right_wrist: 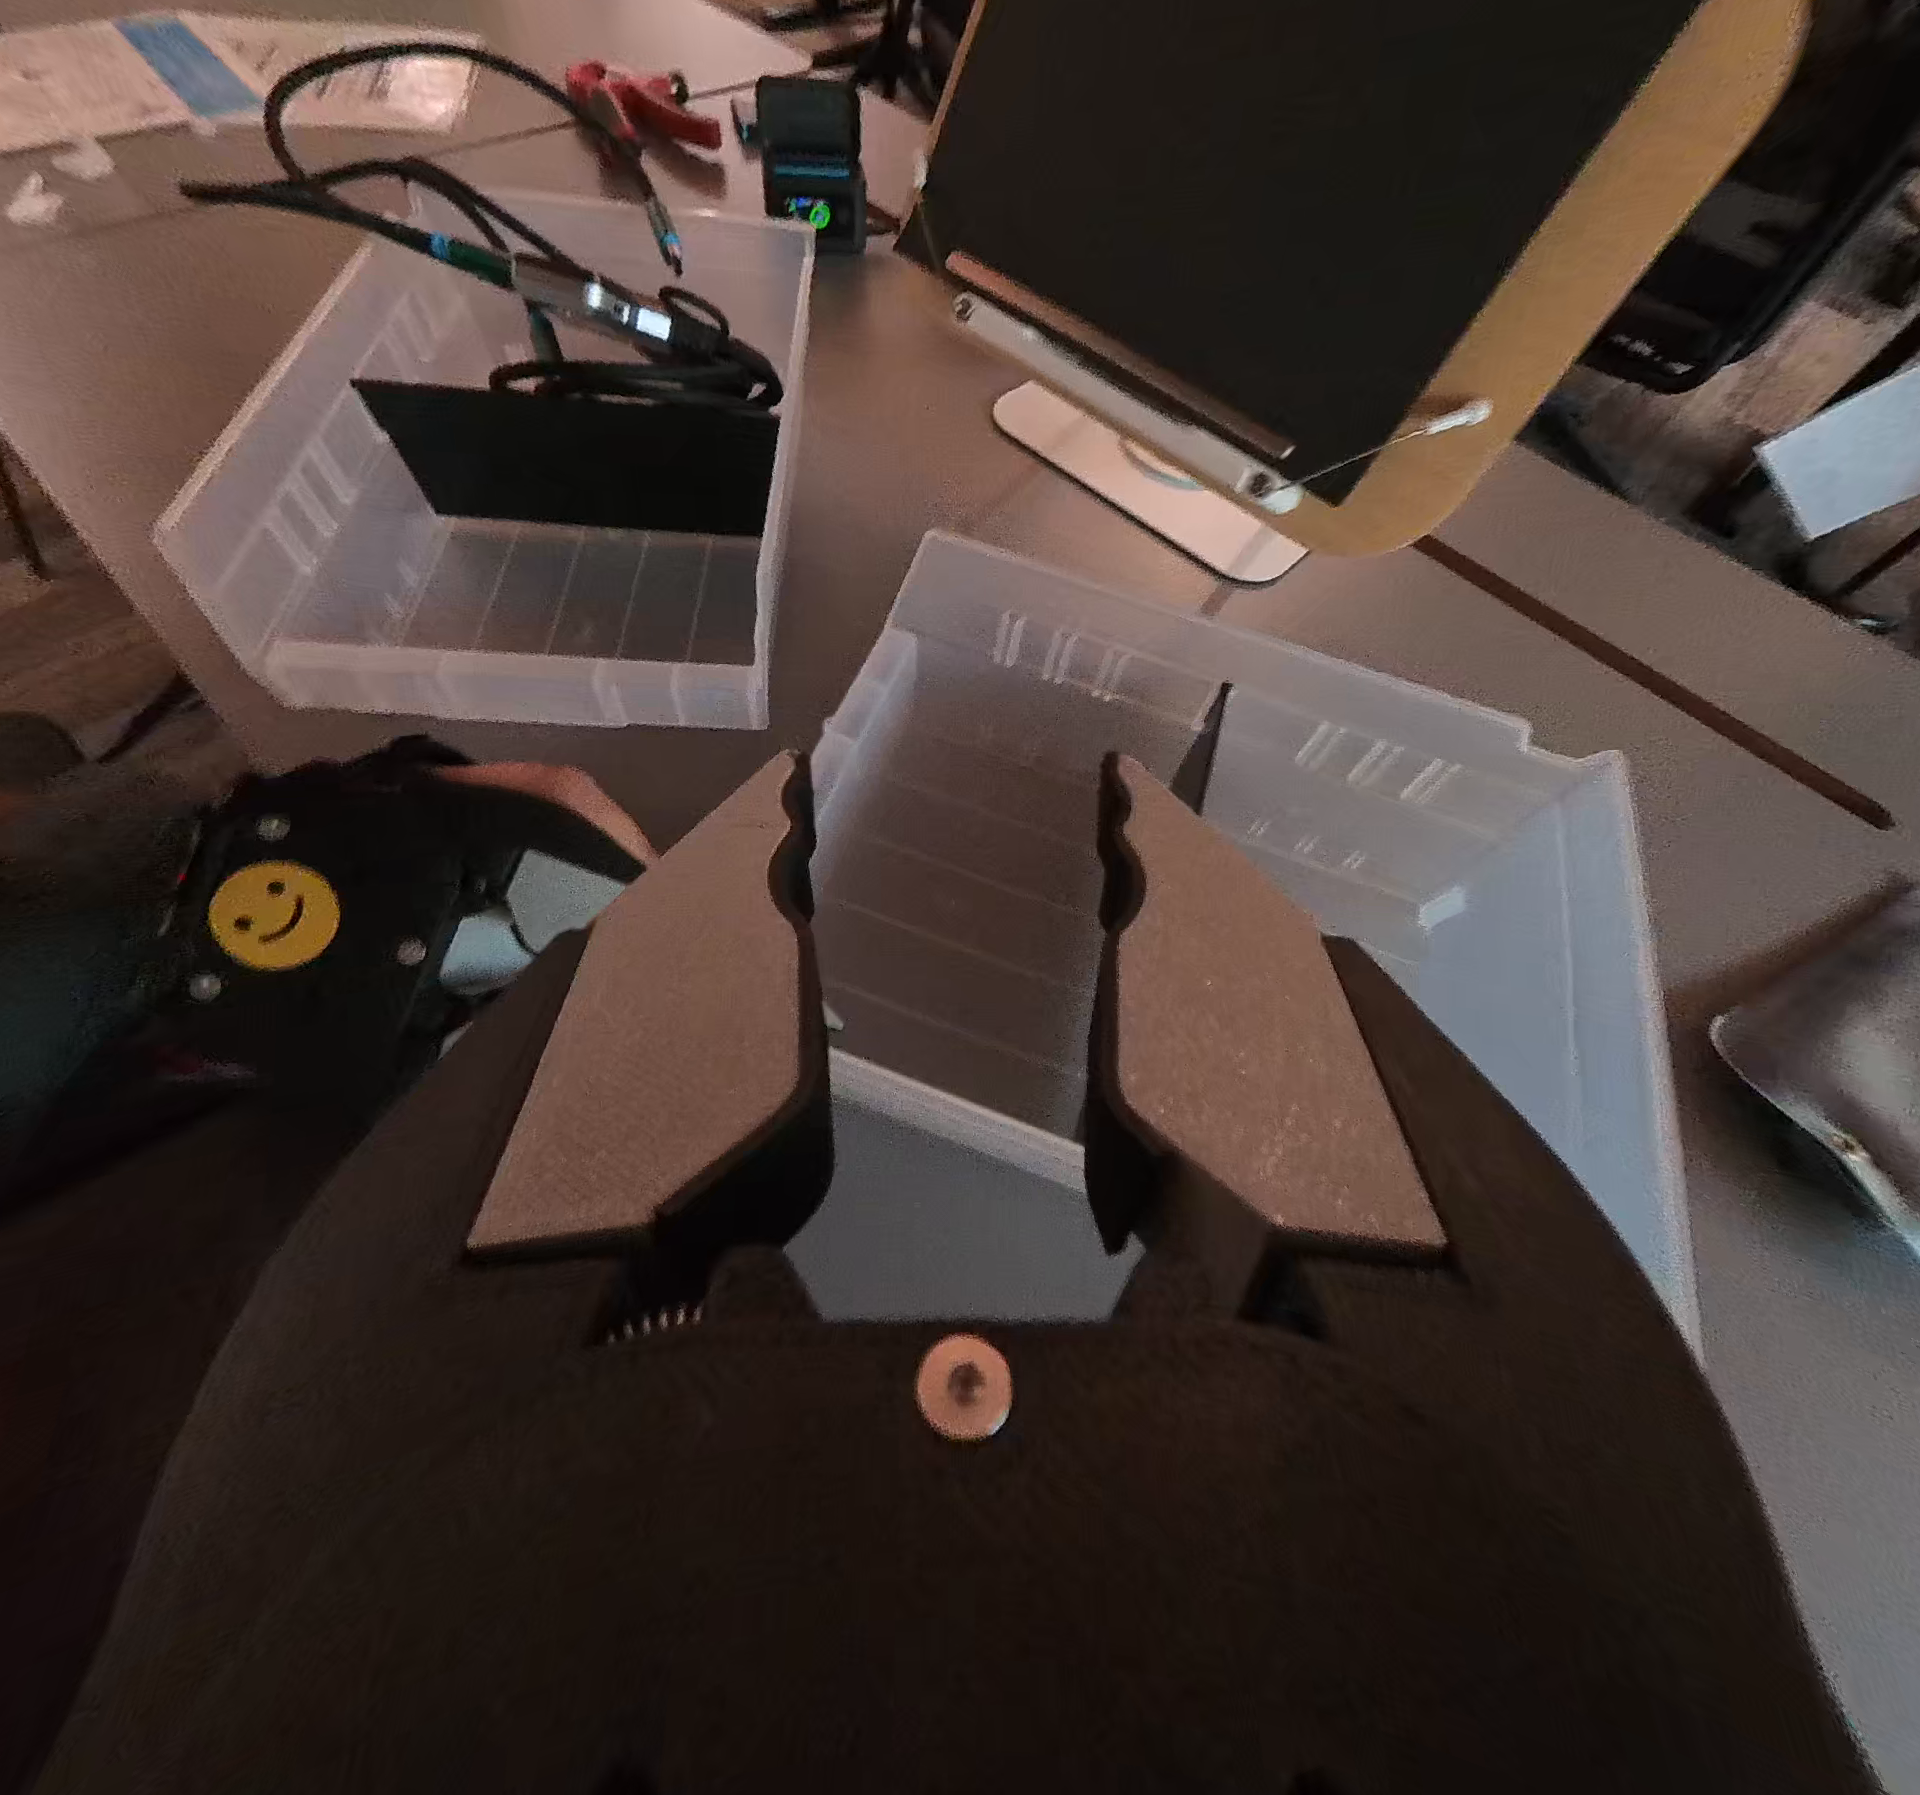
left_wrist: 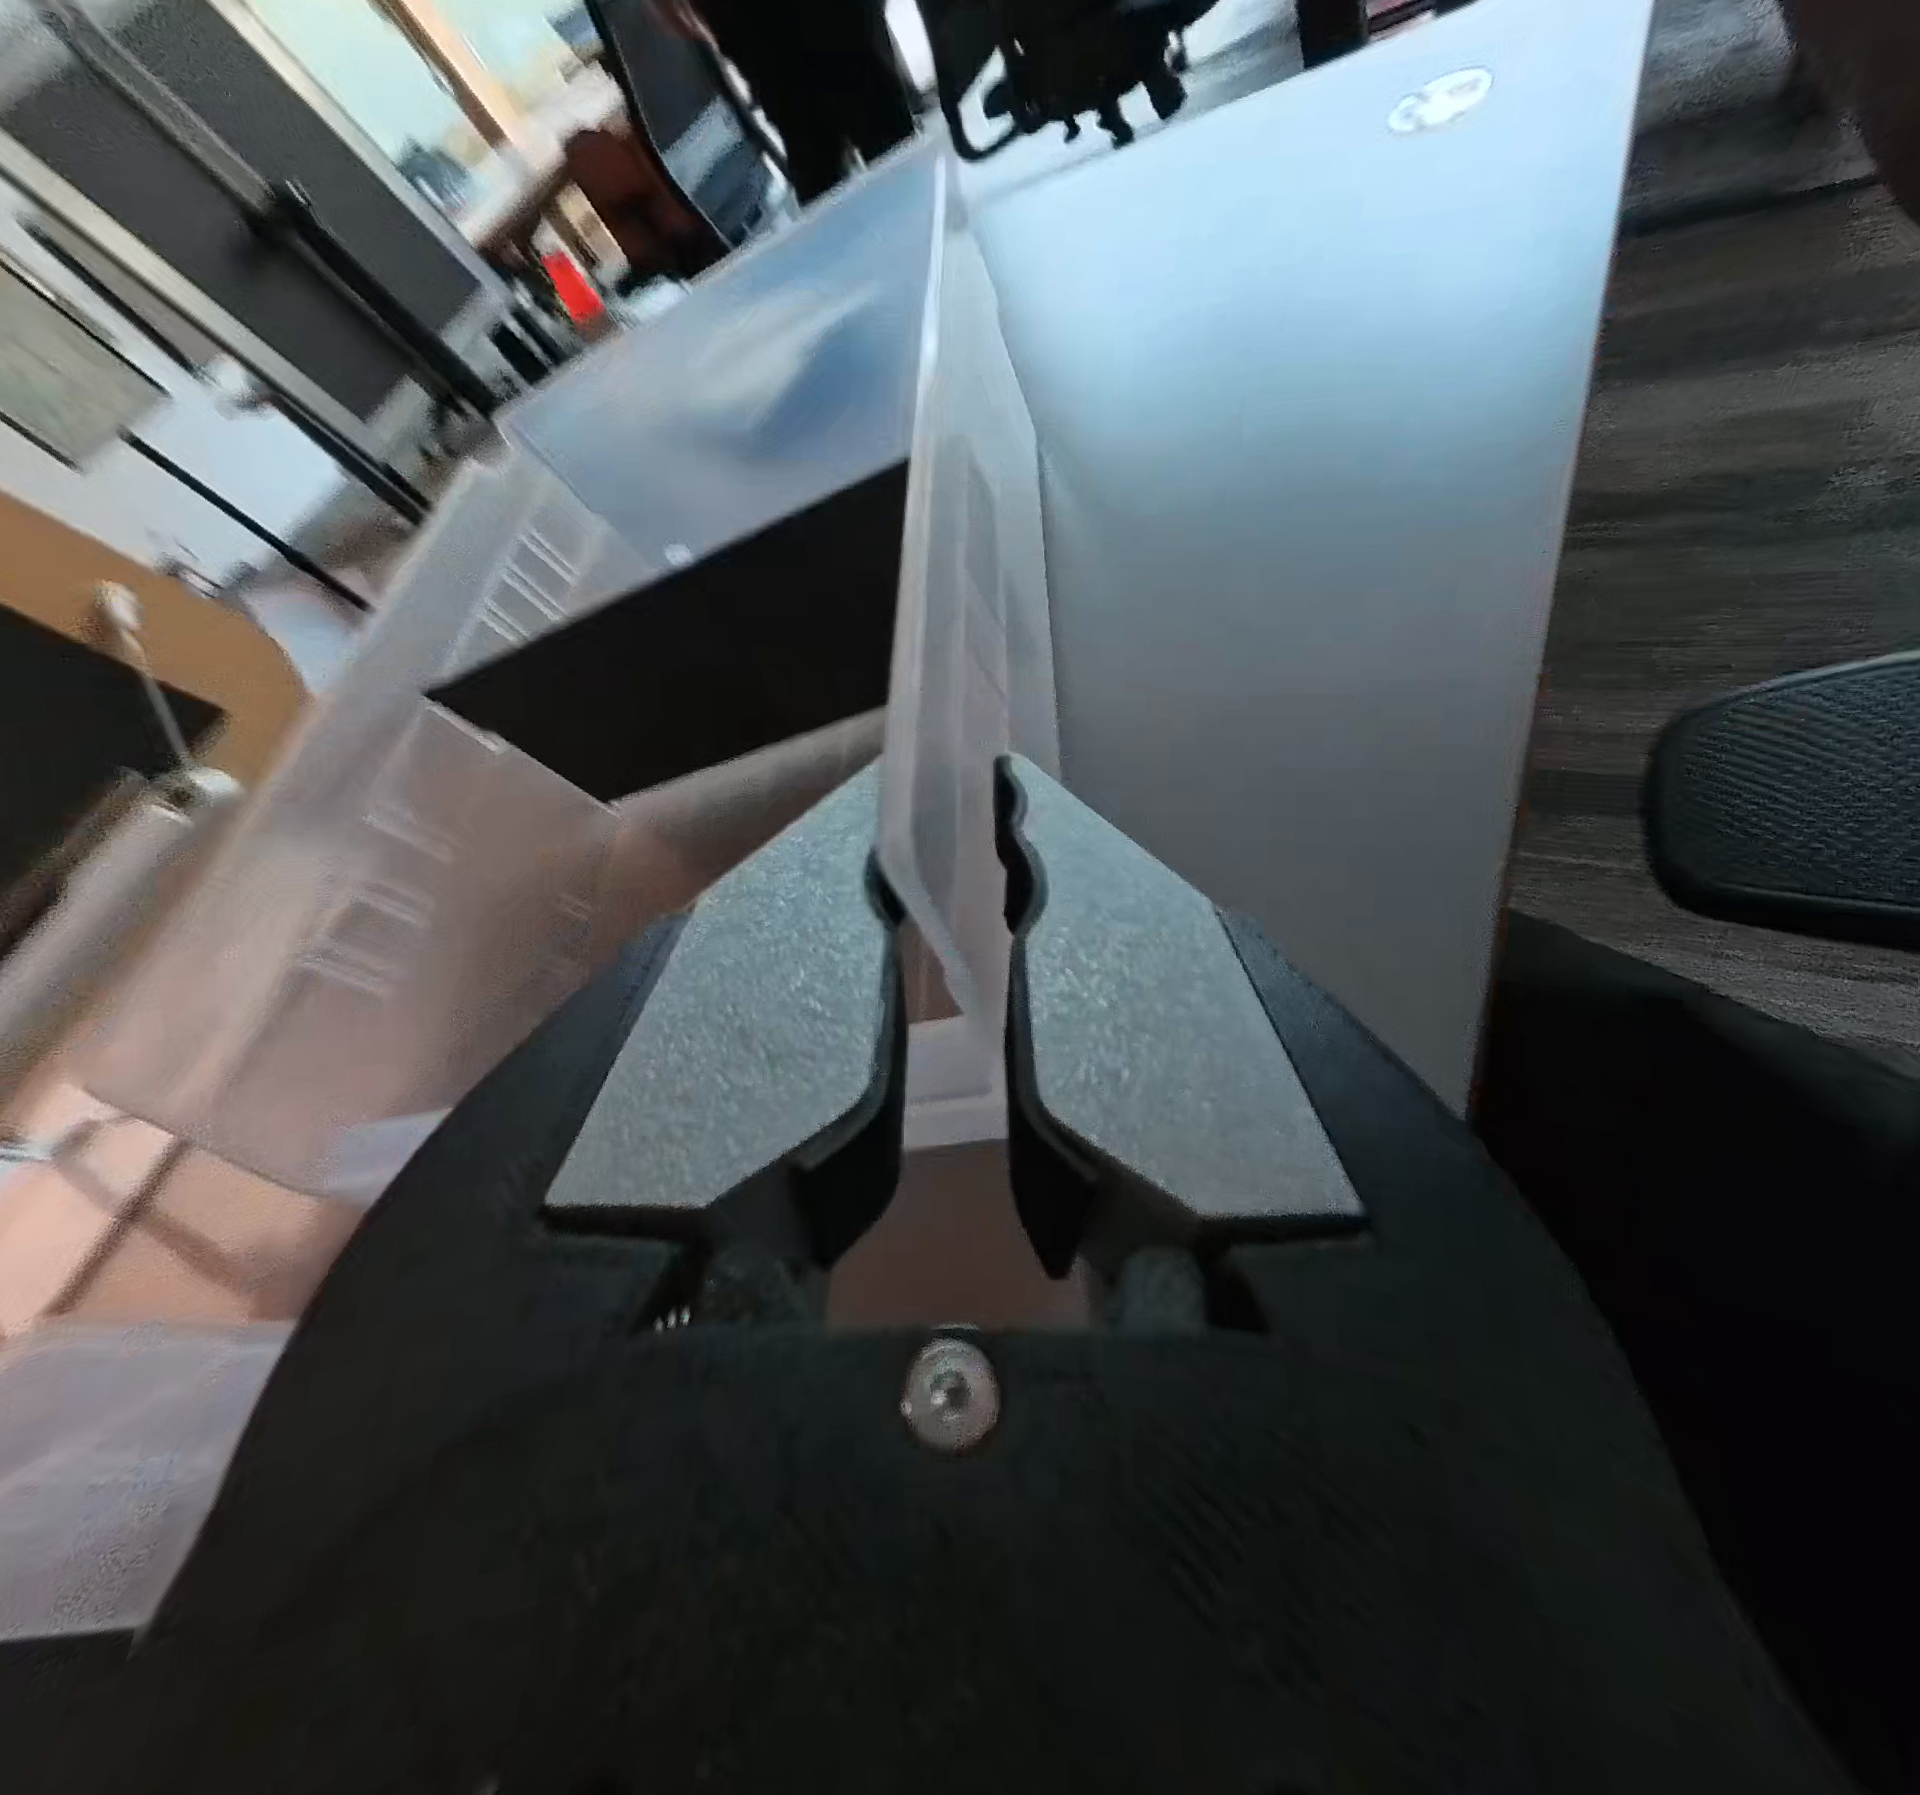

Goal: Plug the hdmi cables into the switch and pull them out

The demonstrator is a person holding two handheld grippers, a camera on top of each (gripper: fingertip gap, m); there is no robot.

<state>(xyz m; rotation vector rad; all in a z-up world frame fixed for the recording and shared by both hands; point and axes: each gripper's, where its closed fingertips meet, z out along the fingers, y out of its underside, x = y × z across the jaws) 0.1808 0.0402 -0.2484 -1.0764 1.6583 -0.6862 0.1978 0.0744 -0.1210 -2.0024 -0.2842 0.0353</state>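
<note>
Left of the right gripper (right_wrist: 956, 831), the other gripper (right_wrist: 281, 914) is seen; up-left of the fingers, HDMI cables (right_wrist: 644, 363) and switch (right_wrist: 592, 306) rest in a clear bin (right_wrist: 499, 685). Its jaws are spread, nothing clamped. A translucent bin wall (left_wrist: 961, 706) is pinched by the left gripper (left_wrist: 951, 841).

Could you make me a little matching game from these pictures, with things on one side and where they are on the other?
1 black cables
2 red-handled tool
3 yellow smiley sticker
4 right tongs

A open, over the near clear bin
B on the table, beyond the far bin
C in the far clear bin
D on the black device at the left

Pairs: 1-C, 2-B, 3-D, 4-A
</note>
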